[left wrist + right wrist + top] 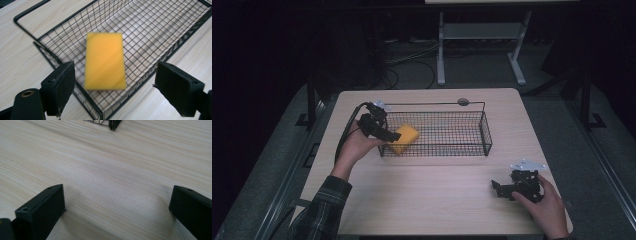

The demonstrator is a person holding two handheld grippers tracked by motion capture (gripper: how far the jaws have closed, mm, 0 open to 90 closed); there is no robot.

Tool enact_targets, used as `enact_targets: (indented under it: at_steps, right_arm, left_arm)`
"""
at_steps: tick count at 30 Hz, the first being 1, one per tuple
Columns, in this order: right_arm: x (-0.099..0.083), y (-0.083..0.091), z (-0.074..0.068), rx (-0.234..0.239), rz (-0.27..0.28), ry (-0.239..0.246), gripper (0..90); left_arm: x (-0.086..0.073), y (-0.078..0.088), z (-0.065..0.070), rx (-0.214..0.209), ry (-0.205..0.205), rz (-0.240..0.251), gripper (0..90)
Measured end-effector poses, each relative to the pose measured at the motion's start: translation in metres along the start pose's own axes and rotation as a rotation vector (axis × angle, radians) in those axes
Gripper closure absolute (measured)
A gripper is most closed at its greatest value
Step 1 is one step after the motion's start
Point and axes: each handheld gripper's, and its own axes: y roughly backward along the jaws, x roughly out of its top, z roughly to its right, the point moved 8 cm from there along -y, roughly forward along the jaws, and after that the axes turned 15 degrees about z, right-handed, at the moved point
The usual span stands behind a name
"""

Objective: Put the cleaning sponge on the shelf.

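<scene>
A yellow sponge [404,139] is at the left end of the black wire basket [486,132]. My left gripper [392,136] hovers over that end, held by a hand in a plaid sleeve. In the left gripper view the sponge [105,61] shows blurred between the wide-apart jaws of my left gripper [116,67], touching neither, above the basket's mesh [155,32]. I cannot tell if it rests on the mesh. My right gripper [498,188] sits low over the table at the front right, open and with nothing in it [117,192].
The basket stands across the middle of the light wooden table [427,195]. One of its corners [113,123] shows at the top of the right gripper view. A round grommet [463,102] lies behind the basket. White desk legs [441,50] stand beyond the table.
</scene>
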Motion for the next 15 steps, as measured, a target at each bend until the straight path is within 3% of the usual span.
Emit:
enact_targets:
  at_steps: [15]
  right_arm:
    - [0.0,0.0,0.0,-0.001,0.0,0.0,0.0]
  left_arm:
    - [-0.033,0.034,0.002,0.019,0.014,0.07,16.1]
